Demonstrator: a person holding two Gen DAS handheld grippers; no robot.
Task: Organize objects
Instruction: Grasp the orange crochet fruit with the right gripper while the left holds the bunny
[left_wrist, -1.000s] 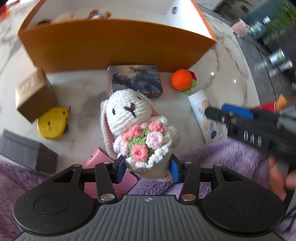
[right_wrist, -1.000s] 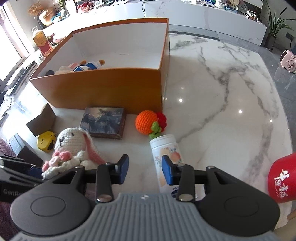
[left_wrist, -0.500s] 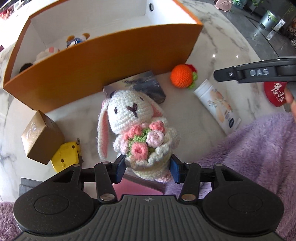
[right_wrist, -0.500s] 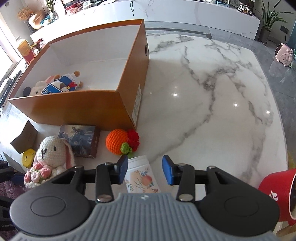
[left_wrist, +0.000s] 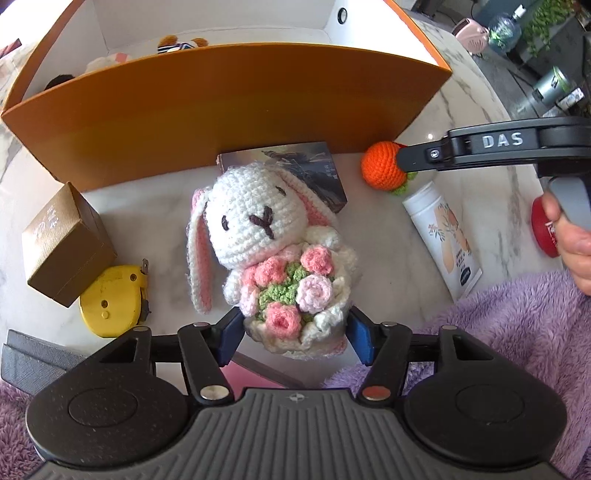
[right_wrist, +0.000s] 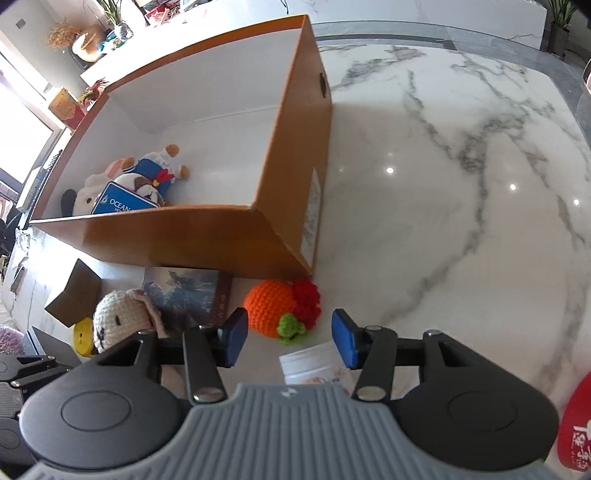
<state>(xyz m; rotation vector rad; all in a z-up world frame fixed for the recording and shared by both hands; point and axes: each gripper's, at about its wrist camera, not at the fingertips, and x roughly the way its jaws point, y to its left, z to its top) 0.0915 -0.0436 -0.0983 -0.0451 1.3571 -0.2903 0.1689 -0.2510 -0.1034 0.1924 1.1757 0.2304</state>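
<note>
Crochet bunny (left_wrist: 258, 229) between the opening left tool's (left_wrist: 293, 341) pads, before the orange box (left_wrist: 221, 110).

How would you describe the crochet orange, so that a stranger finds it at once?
Look at the big orange box on the marble table. At its near corner, beside a white bottle, lies the crochet orange. Only it is a round orange ball with a red flower and green leaf.

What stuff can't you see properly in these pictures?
- Toys in the orange box: left wrist view, its front wall hides most of them.
- Bunny's feet: left wrist view, hidden under its bouquet.
- White bottle: right wrist view, the tool's body covers its lower part.
- Red cup: right wrist view, cut off by the edge.
</note>
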